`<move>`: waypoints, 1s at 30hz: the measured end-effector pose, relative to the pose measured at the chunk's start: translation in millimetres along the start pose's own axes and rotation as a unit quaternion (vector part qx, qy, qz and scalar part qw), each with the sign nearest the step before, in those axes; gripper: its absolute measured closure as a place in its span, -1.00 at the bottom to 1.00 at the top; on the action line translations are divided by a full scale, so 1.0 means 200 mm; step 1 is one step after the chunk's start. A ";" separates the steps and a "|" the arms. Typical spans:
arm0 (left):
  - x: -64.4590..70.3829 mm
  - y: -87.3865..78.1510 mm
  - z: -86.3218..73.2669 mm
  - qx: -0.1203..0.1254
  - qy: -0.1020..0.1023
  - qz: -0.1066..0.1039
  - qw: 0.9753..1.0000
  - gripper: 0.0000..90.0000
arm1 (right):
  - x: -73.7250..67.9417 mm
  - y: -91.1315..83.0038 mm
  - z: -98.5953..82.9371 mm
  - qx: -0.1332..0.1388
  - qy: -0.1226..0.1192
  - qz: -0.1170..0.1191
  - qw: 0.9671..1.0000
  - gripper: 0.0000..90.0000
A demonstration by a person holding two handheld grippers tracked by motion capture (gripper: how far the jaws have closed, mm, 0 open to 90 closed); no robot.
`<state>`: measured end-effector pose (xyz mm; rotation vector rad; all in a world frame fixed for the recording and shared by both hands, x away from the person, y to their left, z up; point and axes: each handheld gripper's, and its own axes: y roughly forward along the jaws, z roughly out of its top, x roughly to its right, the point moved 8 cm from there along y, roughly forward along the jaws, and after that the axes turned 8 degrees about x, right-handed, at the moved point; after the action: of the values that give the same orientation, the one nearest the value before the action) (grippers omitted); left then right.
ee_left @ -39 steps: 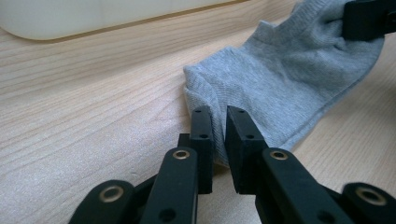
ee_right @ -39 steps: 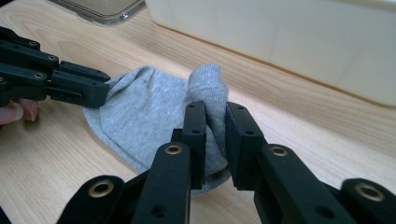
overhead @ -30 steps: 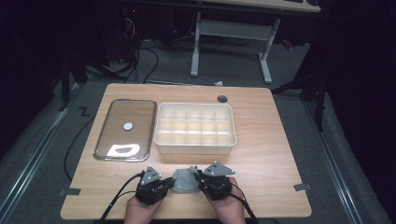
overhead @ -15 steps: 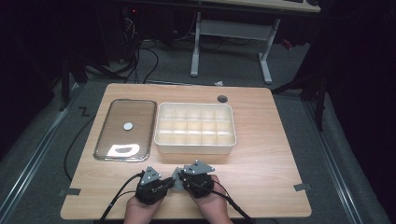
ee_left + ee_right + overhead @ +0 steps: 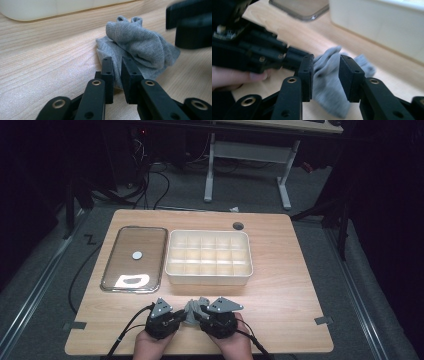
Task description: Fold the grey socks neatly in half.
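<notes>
A crumpled grey sock [image 5: 196,307] lies near the table's front edge, between my two grippers. In the left gripper view the sock [image 5: 140,45] bunches up just ahead, and my left gripper [image 5: 118,65] pinches its near edge between almost closed jaws. My right gripper [image 5: 325,62] stands open, its jaws either side of the sock [image 5: 329,82] without squeezing it. From above, the left gripper [image 5: 186,317] and right gripper [image 5: 203,315] point at each other, nearly touching. The right gripper's black body [image 5: 190,27] looms at the upper right of the left gripper view.
A cream box [image 5: 209,279] with several compartments sits mid-table, just beyond the sock. Left of it lies a shiny metal tray [image 5: 122,240] holding a small white disc [image 5: 137,255]. A cable hole [image 5: 238,226] is near the far edge.
The right gripper swung left toward the left one, then eased back slightly, and the sock bunched up between them. The left gripper has hardly moved.
</notes>
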<state>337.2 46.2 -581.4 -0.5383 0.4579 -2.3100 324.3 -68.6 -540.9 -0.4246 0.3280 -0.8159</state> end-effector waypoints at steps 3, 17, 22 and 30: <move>0.00 0.00 0.00 -0.001 -0.001 -0.001 1.000 0.79 | -0.02 0.03 -0.06 -0.016 -0.003 0.001 1.000 0.45; 0.00 0.00 -0.01 -0.009 -0.001 -0.003 1.000 0.92 | -0.05 0.12 -0.04 -0.014 -0.021 0.009 1.000 0.91; 0.00 0.00 -0.01 -0.008 -0.006 -0.005 1.000 0.91 | -0.07 0.14 -0.11 -0.031 -0.022 0.029 0.999 0.91; -0.04 -0.07 0.05 0.033 -0.024 -0.012 0.999 0.77 | -0.08 0.15 -0.15 -0.034 -0.024 0.037 0.998 0.90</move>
<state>338.9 59.5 -569.1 -0.5672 0.3521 -2.3209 320.2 -45.4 -579.8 -0.4916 0.3262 -0.7237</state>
